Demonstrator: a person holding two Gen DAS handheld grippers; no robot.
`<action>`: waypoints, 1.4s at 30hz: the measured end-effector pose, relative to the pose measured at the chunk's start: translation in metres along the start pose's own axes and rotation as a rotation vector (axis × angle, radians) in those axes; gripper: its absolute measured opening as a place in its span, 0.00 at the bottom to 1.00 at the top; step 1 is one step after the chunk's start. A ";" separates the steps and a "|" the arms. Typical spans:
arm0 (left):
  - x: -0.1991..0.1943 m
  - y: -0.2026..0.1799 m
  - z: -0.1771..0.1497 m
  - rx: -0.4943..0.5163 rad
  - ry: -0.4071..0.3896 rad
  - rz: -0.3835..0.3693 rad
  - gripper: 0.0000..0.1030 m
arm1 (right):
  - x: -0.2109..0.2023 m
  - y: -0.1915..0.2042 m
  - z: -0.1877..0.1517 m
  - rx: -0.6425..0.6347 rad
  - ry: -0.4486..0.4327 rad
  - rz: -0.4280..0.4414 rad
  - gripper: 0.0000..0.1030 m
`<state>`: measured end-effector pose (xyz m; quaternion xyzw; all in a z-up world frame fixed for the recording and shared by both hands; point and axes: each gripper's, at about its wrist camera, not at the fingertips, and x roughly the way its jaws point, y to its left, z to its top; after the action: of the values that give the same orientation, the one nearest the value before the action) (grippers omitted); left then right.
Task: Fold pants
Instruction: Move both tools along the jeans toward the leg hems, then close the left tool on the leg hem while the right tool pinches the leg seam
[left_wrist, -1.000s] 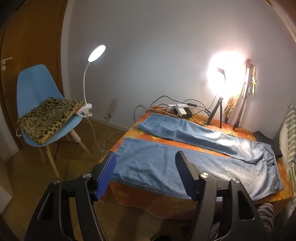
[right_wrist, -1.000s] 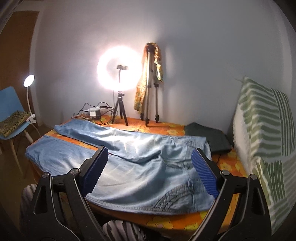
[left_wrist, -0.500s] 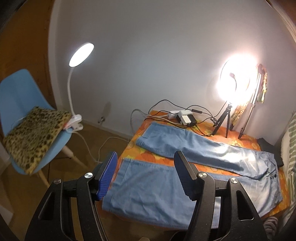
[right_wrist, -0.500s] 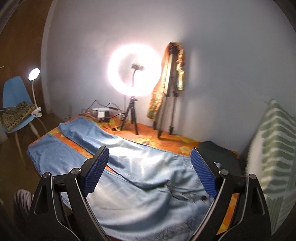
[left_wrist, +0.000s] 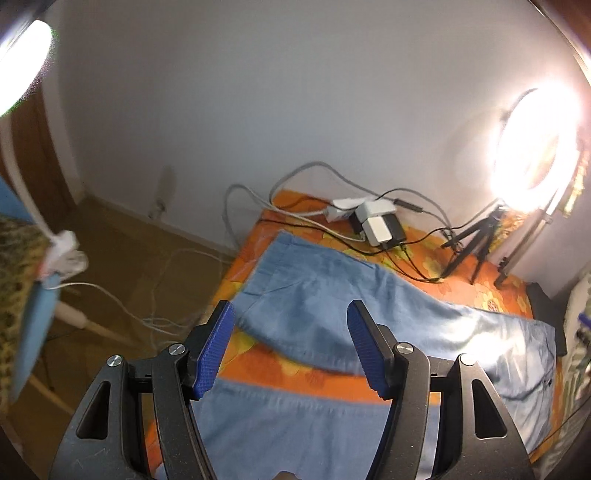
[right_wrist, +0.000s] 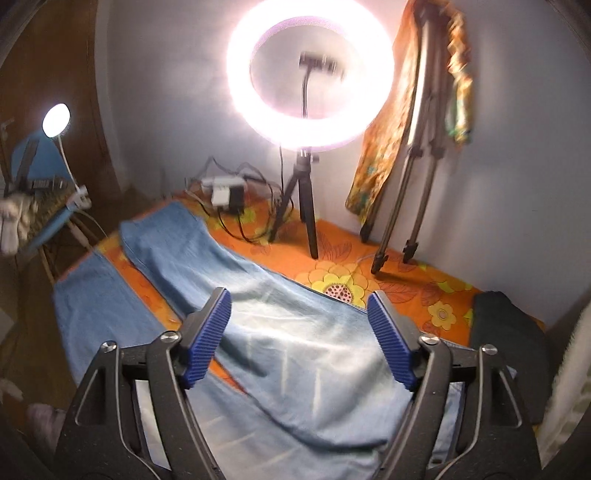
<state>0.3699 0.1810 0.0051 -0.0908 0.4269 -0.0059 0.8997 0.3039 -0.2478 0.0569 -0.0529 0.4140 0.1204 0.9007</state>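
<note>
Light blue denim pants (left_wrist: 332, 295) (right_wrist: 207, 258) lie flat on an orange flowered bedspread (left_wrist: 280, 369) (right_wrist: 340, 266), the two legs spread apart toward the left. My left gripper (left_wrist: 290, 325) hovers open above the far leg near its hem end, nothing between its blue pads. Over the upper part of the far leg, toward the waist, my right gripper (right_wrist: 299, 314) has its jaws closing, with nothing between them and only cloth below.
A lit ring light on a small tripod (right_wrist: 310, 74) (left_wrist: 535, 136), a tall tripod with a draped cloth (right_wrist: 413, 155) and a power strip with cables (left_wrist: 376, 221) stand along the bed's far edge. A dark folded garment (right_wrist: 506, 332) lies right. A blue chair with a clip lamp (right_wrist: 48, 170) stands left.
Both grippers have swept forward over the bed and tipped down, so the pants now fill the lower views. The right jaws have narrowed; the left jaws keep their width.
</note>
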 end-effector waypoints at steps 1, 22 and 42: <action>0.017 -0.001 0.007 -0.016 0.031 -0.005 0.61 | 0.017 -0.002 0.000 -0.007 0.028 0.002 0.70; 0.266 -0.027 0.072 -0.229 0.339 0.045 0.62 | 0.213 -0.043 -0.021 -0.187 0.281 0.133 0.69; 0.272 -0.059 0.065 -0.170 0.242 0.238 0.05 | 0.249 -0.060 -0.028 -0.209 0.334 0.203 0.69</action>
<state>0.5971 0.1093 -0.1536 -0.1141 0.5386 0.1258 0.8252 0.4556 -0.2680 -0.1508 -0.1232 0.5460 0.2422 0.7925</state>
